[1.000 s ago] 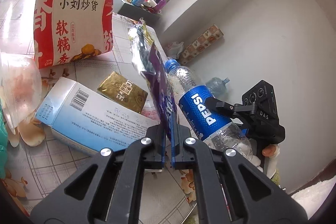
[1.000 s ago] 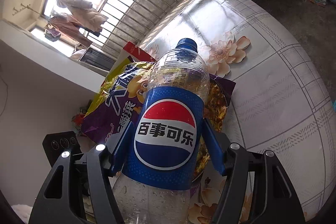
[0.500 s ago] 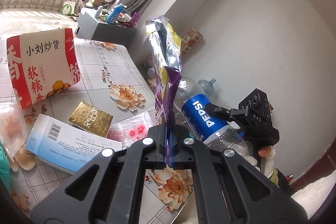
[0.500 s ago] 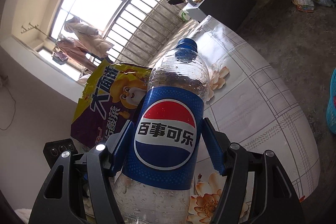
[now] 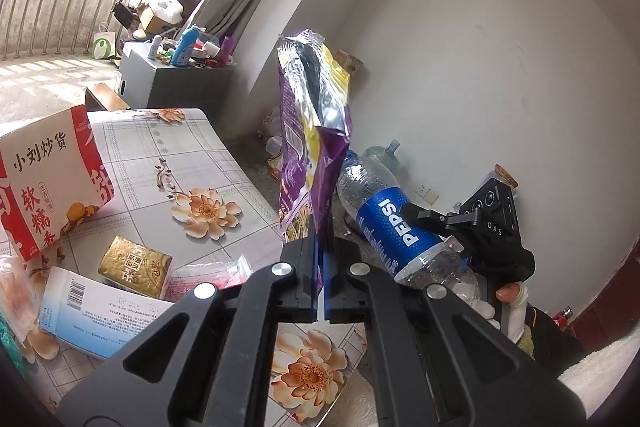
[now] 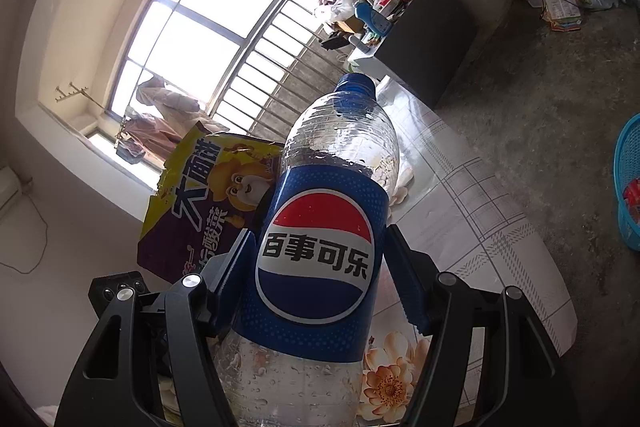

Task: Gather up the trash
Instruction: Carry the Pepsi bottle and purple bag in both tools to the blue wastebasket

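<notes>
The left gripper point(image 5: 320, 283) has its jaws pressed together on the bottom edge of a purple and yellow snack bag point(image 5: 310, 131), which stands up from the pinch and flops open at its torn top; a thin empty bag offers only an edge to grip, so the jaws meet almost fully. The right gripper point(image 6: 320, 279) has its jaws spread wide and clamped on the blue label band of an empty clear soda bottle point(image 6: 320, 227), cap pointing away from the gripper; the label band is the firmest and least slippery part of the body. Both items are clear of the table point(image 5: 224, 163), so each hand carries one piece per trip. Below and left of the left gripper, more items lie on the table: a gold packet point(image 5: 134, 265), a white and blue box point(image 5: 94, 317) and a red and white bag point(image 5: 52, 175). Far right of the right gripper, a blue basket point(image 6: 628, 187) stands on the floor, probably the drop point.
</notes>
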Tool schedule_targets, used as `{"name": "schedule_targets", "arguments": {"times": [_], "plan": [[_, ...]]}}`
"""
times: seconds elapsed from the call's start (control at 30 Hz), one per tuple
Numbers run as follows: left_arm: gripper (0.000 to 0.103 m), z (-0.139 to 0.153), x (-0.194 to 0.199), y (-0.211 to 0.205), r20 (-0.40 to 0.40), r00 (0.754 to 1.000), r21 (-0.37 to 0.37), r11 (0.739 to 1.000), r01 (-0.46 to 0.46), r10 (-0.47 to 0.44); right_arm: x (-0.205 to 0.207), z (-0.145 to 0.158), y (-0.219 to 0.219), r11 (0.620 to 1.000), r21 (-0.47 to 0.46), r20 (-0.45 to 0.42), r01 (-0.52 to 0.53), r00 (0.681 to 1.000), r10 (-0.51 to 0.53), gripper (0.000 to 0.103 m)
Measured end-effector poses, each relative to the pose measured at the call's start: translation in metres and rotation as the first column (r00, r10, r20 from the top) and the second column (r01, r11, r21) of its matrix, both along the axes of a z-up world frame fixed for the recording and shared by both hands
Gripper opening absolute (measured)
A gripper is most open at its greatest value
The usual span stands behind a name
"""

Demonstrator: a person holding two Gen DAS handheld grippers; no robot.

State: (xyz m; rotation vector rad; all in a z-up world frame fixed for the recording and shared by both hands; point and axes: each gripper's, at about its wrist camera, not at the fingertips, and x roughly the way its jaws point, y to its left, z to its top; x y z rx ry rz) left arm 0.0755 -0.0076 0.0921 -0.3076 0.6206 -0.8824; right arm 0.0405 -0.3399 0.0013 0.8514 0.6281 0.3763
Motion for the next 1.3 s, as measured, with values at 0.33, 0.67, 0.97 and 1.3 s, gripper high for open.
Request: {"name": "schedule_targets", "arguments": {"times": [0.33, 0.67, 0.97, 1.3], "plan": [[0.0, 0.016, 0.004, -0.05, 0.038, 0.997, 0.032, 0.997, 0.071, -0.072, -0.025, -0.004, -0.033, 0.996, 0.049, 0.029, 0.074, 0.997, -0.076, 0.064], [0.0, 0.026, 0.014, -0.136, 0.067, 0.977, 0.078, 0.977, 0.198, -0.203, -0.066, -0.018, -0.109, 0.952, 0.082, 0.02, 0.294, 0.955, -0.296, 0.064], [0.0, 0.006, 0.031, -0.257, 0.012, 0.928, 0.145, 0.919, 0.367, -0.373, -0.111, -0.06, -0.183, 0.811, 0.017, -0.114, 0.584, 0.807, -0.579, 0.064], [0.0, -0.078, 0.048, -0.415, -0.167, 0.86, 0.326, 0.796, 0.509, -0.482, -0.116, -0.148, -0.238, 0.728, 0.078, -0.312, 0.681, 0.711, -0.631, 0.064]]}}
